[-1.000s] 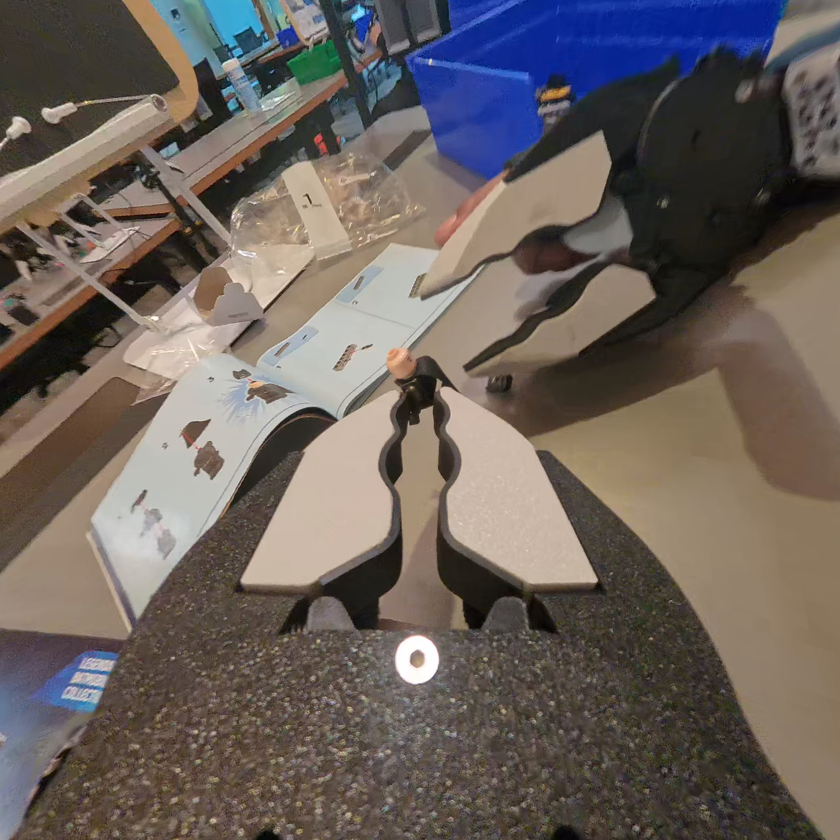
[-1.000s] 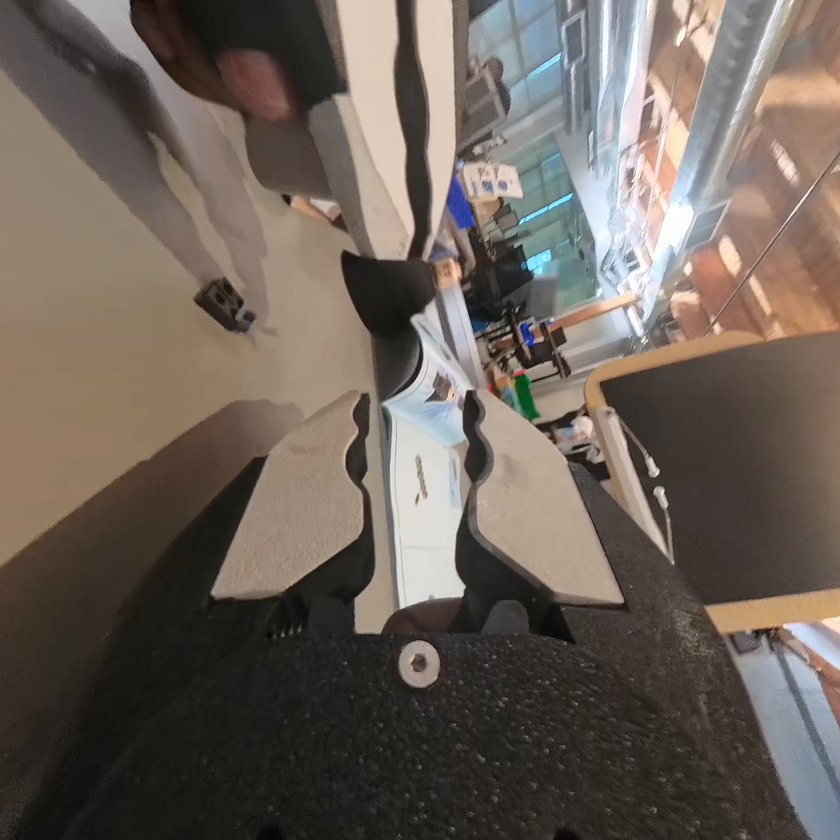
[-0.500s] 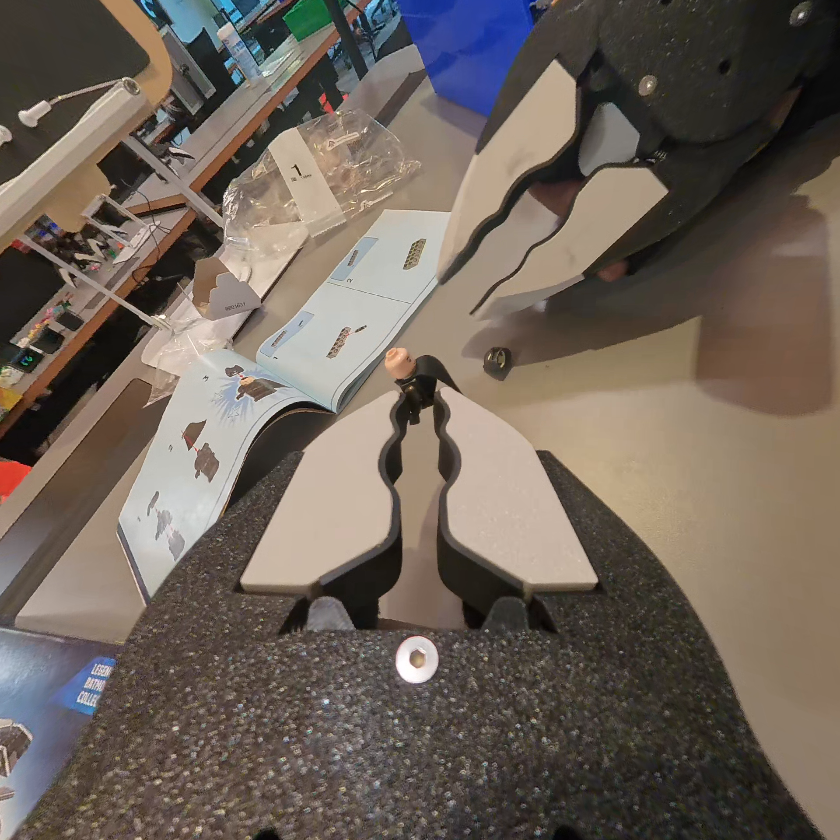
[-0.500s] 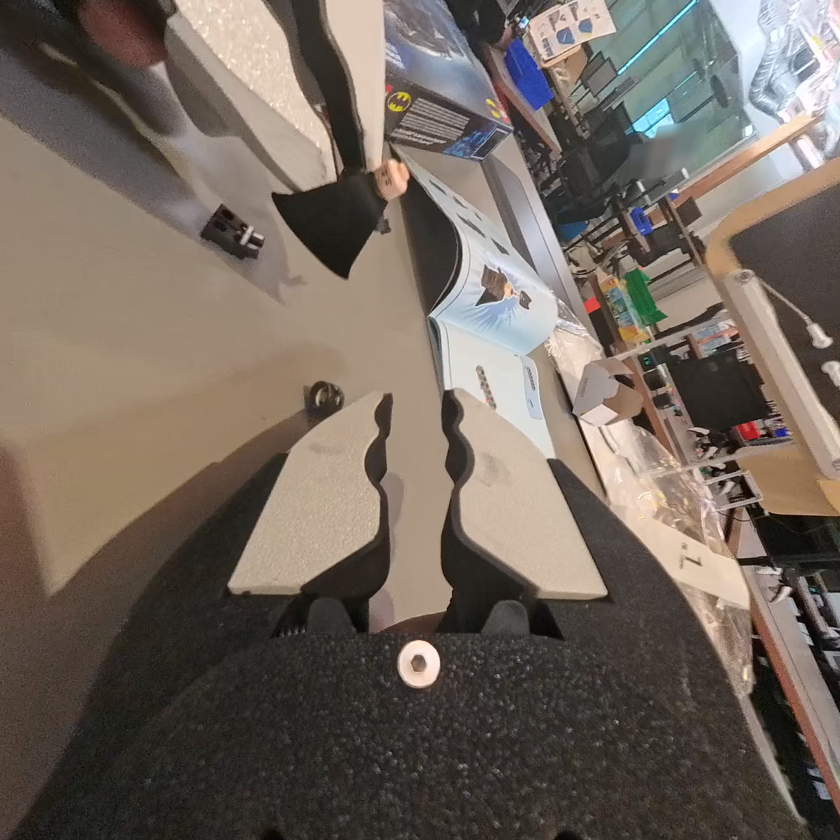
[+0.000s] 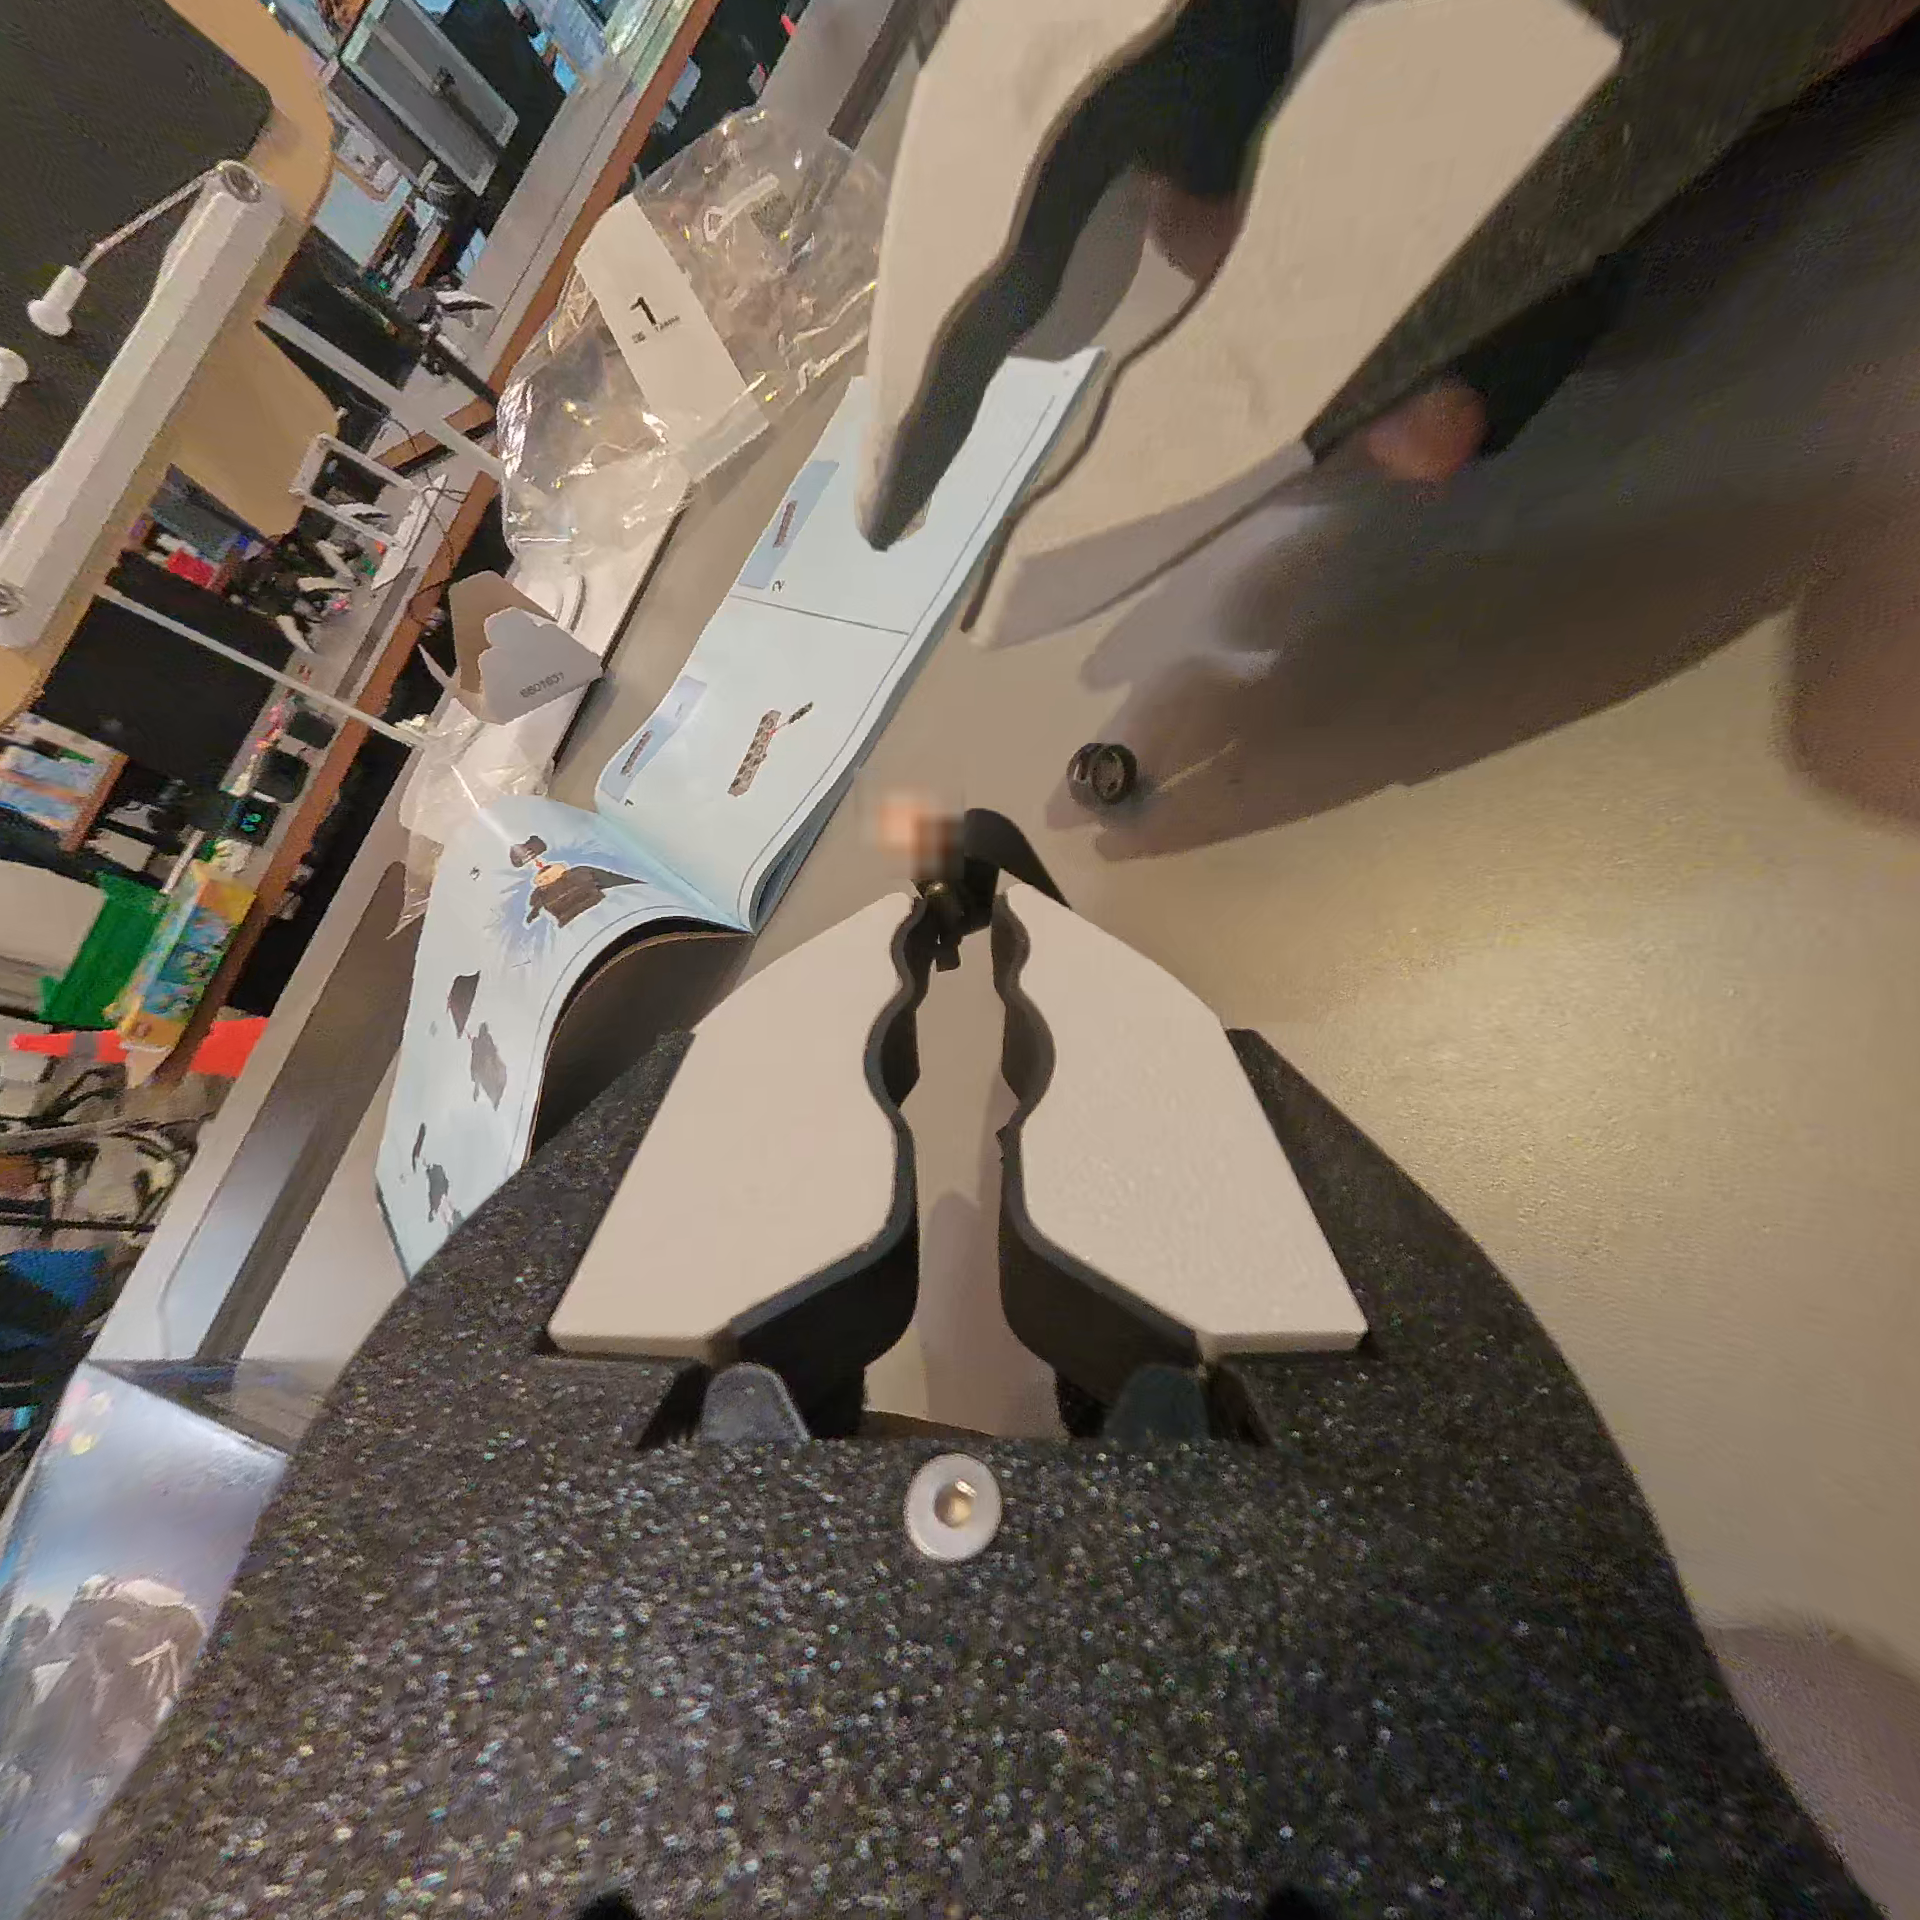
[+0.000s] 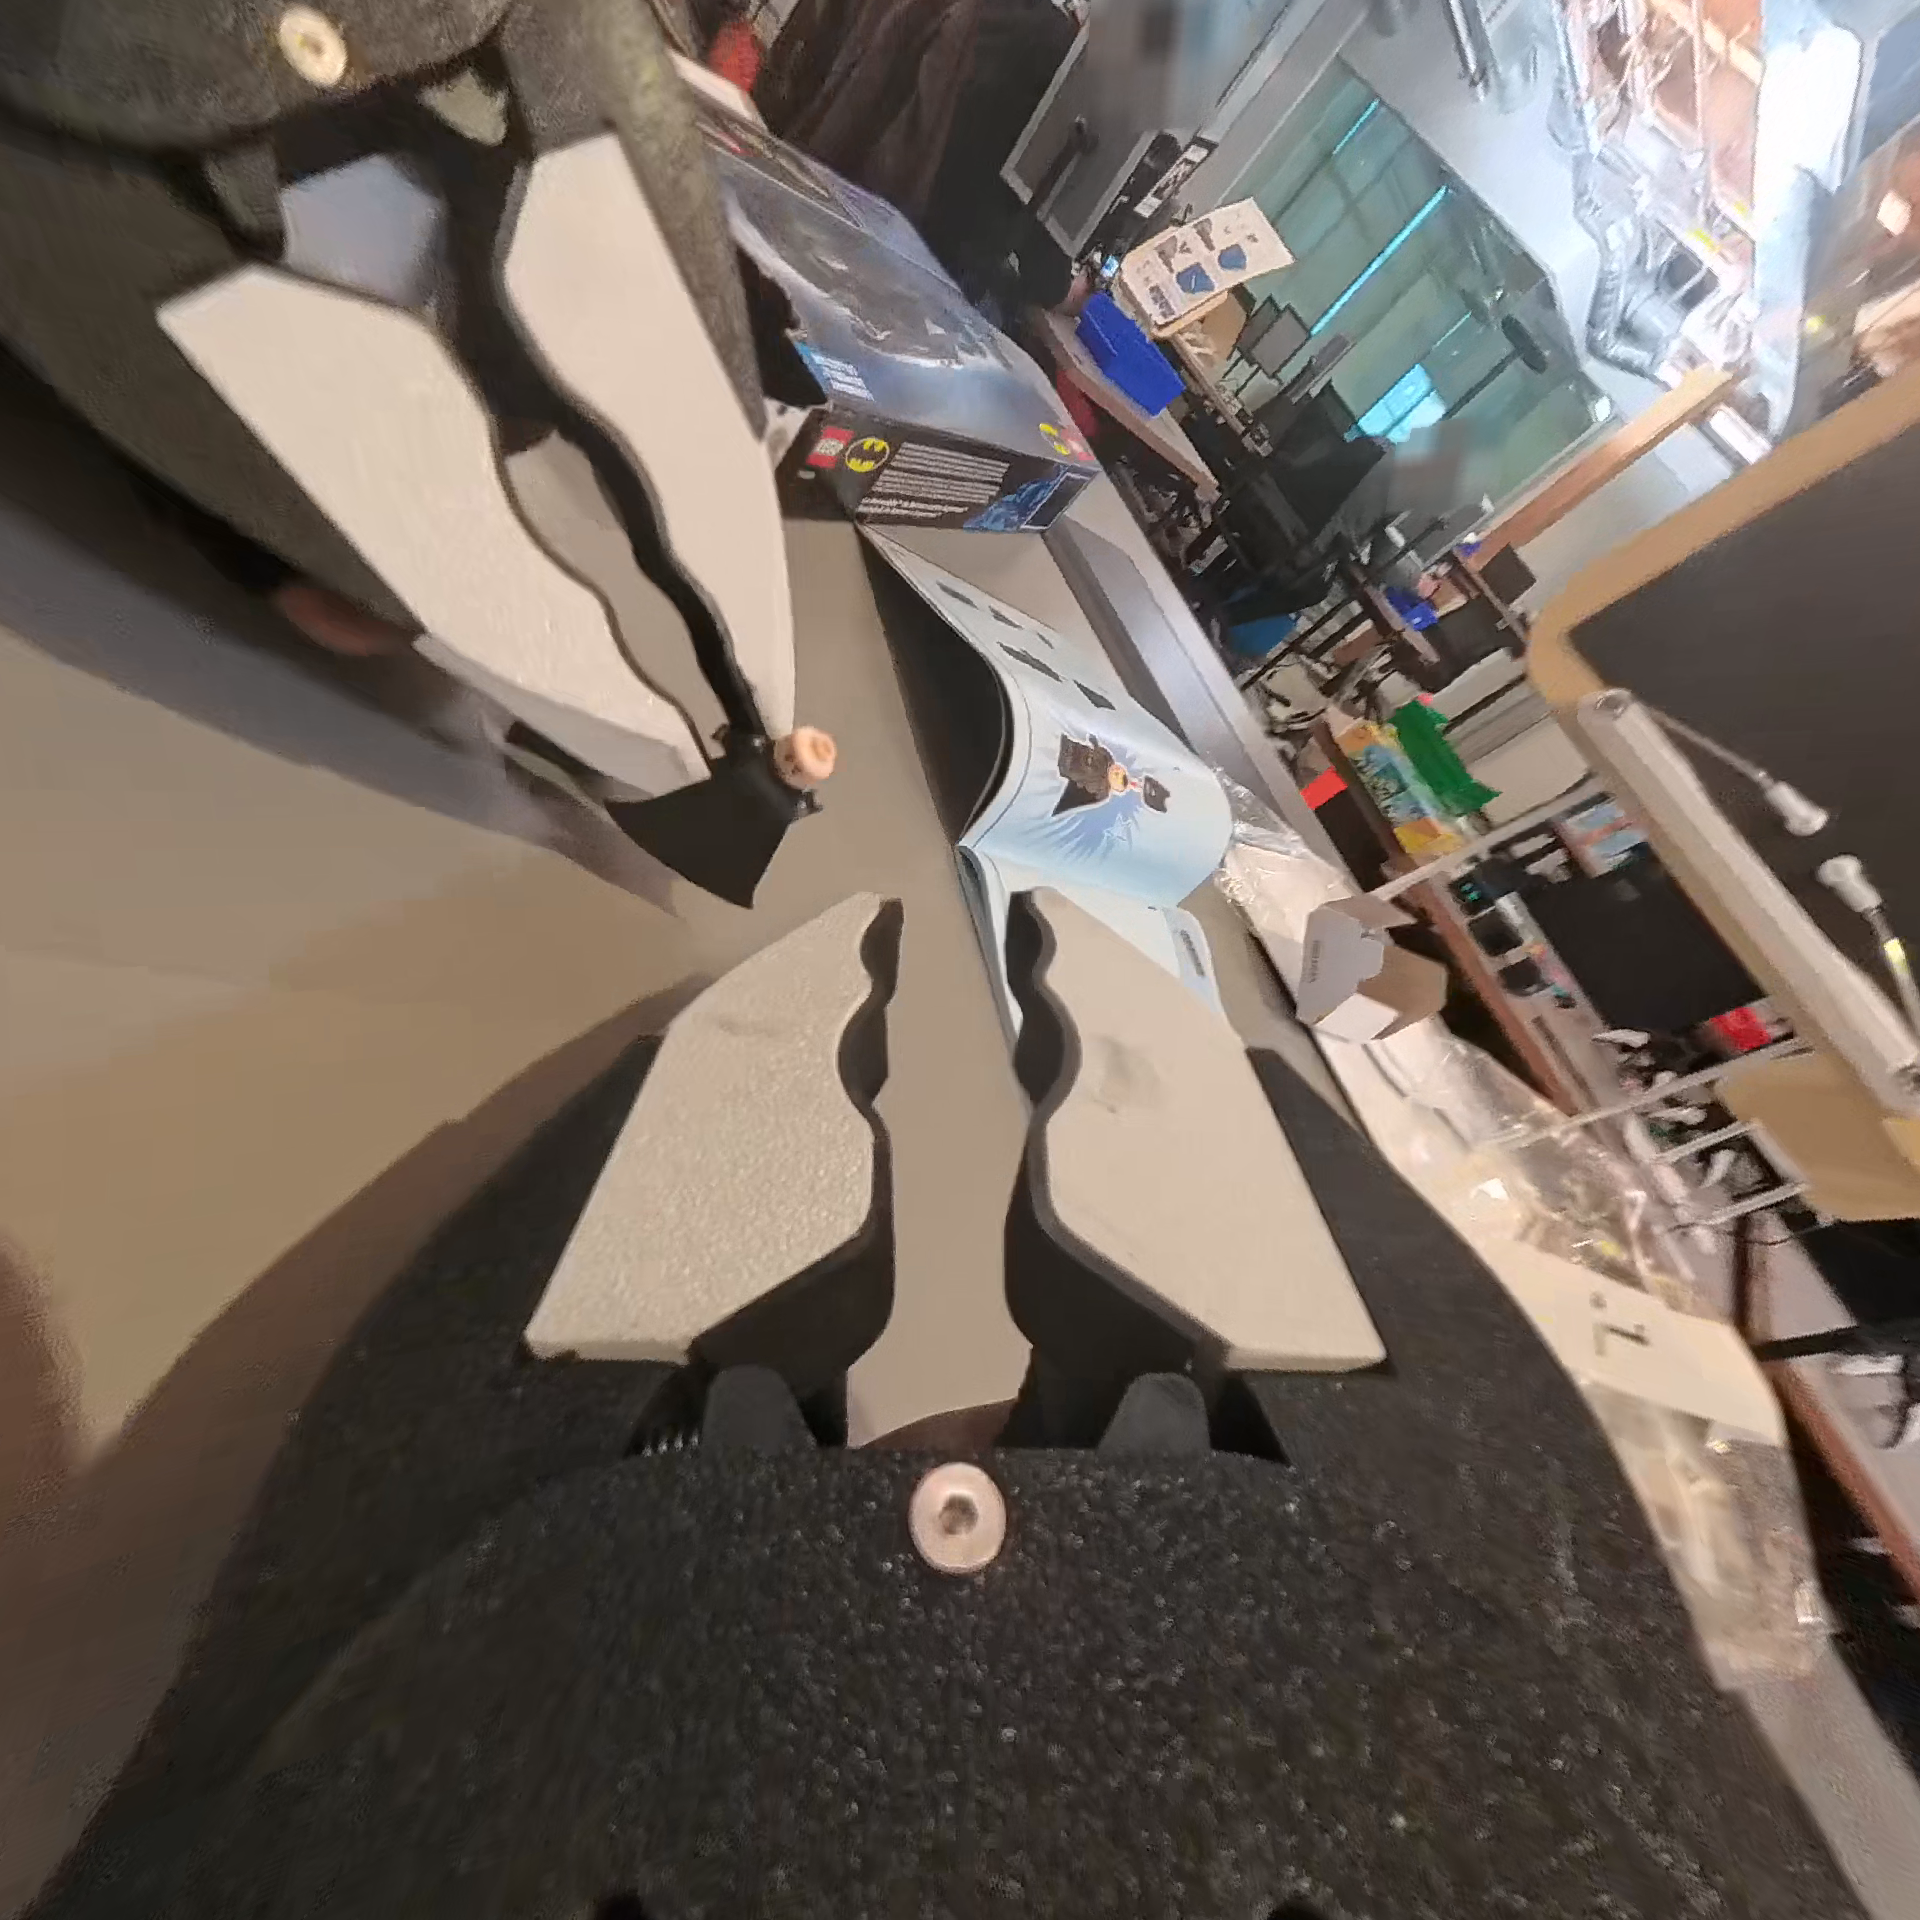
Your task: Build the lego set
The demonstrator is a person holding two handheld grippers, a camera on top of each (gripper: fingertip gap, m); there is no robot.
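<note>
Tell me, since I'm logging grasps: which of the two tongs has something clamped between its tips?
The left tongs: their grey tips pinch a small black caped toy figure. The right tongs show only bare table between their tips.

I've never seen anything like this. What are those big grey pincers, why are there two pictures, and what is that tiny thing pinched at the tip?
There is no robot here: a person holds a two-finger gripper in each hand, and each carries a camera looking forward along its own grey fingers. One picture comes from the left gripper, the other from the right gripper, so each also shows the other farther off. The left one is closed on a small black caped toy figure with a peach head. The right one holds nothing; its fingers stand apart over the table. On the table lie an open light-blue instruction booklet, a small black ring-shaped piece, clear plastic bags and a dark toy box.
</note>
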